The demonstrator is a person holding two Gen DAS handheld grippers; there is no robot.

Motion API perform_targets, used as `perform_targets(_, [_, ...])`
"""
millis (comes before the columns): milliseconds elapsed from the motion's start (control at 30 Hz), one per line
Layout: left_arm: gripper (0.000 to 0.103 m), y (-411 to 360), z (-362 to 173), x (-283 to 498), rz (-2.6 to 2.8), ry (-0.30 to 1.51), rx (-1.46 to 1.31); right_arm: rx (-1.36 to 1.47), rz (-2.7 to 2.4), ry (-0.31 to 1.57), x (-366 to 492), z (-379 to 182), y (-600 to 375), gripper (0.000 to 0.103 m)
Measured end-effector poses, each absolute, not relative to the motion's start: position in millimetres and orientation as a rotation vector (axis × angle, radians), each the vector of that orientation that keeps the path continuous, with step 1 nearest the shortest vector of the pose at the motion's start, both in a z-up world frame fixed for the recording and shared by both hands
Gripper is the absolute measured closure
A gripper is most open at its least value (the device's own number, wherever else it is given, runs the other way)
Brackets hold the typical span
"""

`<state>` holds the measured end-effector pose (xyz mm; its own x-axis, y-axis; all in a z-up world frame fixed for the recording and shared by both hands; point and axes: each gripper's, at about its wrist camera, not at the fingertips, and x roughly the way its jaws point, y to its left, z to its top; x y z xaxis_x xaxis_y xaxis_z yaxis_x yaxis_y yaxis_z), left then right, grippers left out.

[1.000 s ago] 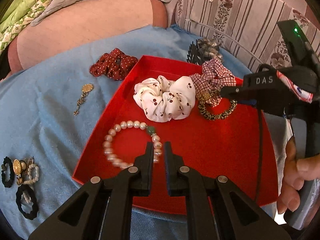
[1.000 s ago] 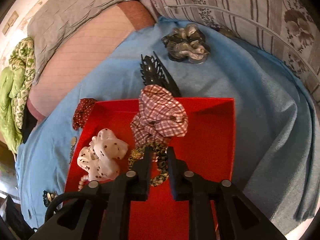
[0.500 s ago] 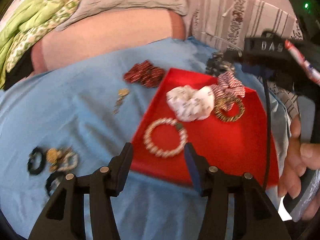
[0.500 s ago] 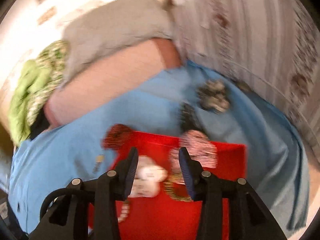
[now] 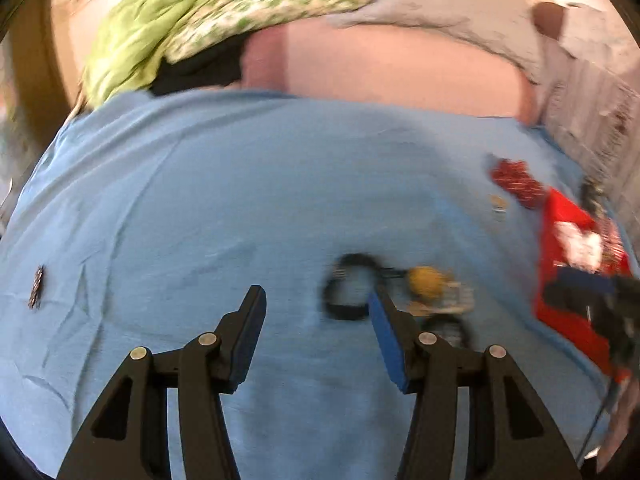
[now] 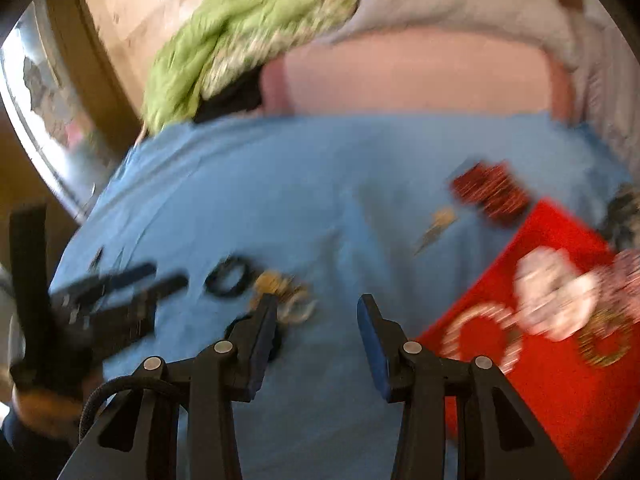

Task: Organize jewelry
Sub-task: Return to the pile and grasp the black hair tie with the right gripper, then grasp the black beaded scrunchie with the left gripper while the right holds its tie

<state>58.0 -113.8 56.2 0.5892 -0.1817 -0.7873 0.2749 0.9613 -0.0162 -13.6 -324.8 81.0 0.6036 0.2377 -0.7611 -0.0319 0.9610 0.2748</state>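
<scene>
Both views are motion-blurred. My left gripper (image 5: 316,296) is open and empty above the blue cloth, just left of a small pile: a black hair tie (image 5: 347,292), a gold piece (image 5: 427,282) and other bits. My right gripper (image 6: 316,306) is open and empty, with the same pile, the black hair tie (image 6: 230,278) and gold piece (image 6: 272,283), at its left finger. The red tray (image 6: 560,392) at right holds a white scrunchie (image 6: 556,294), a pearl bracelet (image 6: 480,336) and a patterned bracelet (image 6: 604,340). The tray also shows in the left wrist view (image 5: 560,304).
A dark red scrunchie (image 6: 492,192) and a gold pendant (image 6: 436,224) lie on the blue cloth (image 6: 320,200) beyond the tray. A small dark clip (image 5: 37,286) lies far left. Pink bedding, a green quilt (image 5: 224,12) and pillows are behind. The left gripper shows in the right view (image 6: 120,300).
Both grippers opened, left the red tray and swung left over the blue cloth toward the small pile of hair ties and gold pieces. The bracelets stay in the tray.
</scene>
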Motion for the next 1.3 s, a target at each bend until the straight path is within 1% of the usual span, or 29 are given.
perform_targets(67, [0.051,-107.8,43.8,70.3,-0.264,0.943,0.117,0.246,0.194,0.967,-7.2,67.7,-311.7,0.059])
perform_targets(100, [0.051,-106.5,39.9,74.0,-0.263,0.955,0.117,0.244,0.2,0.991,-5.8,62.2,-307.4,0.063])
perform_targets(167, [0.051,-104.4,36.7,78.7,-0.268,0.966,0.12,0.219,0.193,1.034,0.0,50.4,-299.2,0.067])
perform_targets(333, [0.051,-110.5,40.7,80.2,-0.276,0.934,0.166,0.184,0.167,1.082,13.1,32.7,-286.1,0.067])
perform_targets(367, [0.051,-109.2,39.9,81.3,-0.279,0.936,0.167,0.177,0.166,1.097,17.3,27.1,-281.5,0.071])
perform_targets(400, [0.051,-108.3,38.7,84.8,-0.282,0.939,0.166,0.176,0.17,1.108,20.2,23.2,-279.0,0.079])
perform_targets(433, [0.051,-107.7,37.8,86.9,-0.284,0.942,0.165,0.174,0.174,1.117,23.2,21.0,-277.7,0.081])
perform_targets(500, [0.051,-106.0,36.8,91.4,-0.288,0.948,0.162,0.154,0.168,1.113,24.5,22.8,-274.7,0.091])
perform_targets(700, [0.051,-105.5,32.6,98.5,-0.3,0.96,0.145,0.171,0.154,1.043,16.1,43.3,-282.5,0.092])
perform_targets(1000, [0.051,-134.6,10.8,102.9,-0.307,0.981,0.223,0.194,0.134,1.013,9.2,53.2,-297.7,0.092])
perform_targets(1067, [0.067,-139.1,10.6,103.3,-0.304,0.958,0.231,0.193,0.134,1.008,9.2,54.9,-298.5,0.092])
perform_targets(1100, [0.083,-140.5,10.8,103.0,-0.308,0.955,0.23,0.192,0.132,1.005,6.9,55.7,-299.7,0.092])
perform_targets(1133, [0.09,-142.7,11.3,102.9,-0.305,0.95,0.239,0.192,0.127,1.001,6.3,57.0,-301.2,0.092])
perform_targets(1300, [0.09,-141.0,22.1,98.8,-0.311,0.924,0.237,0.199,0.104,0.979,3.1,61.3,-308.8,0.092])
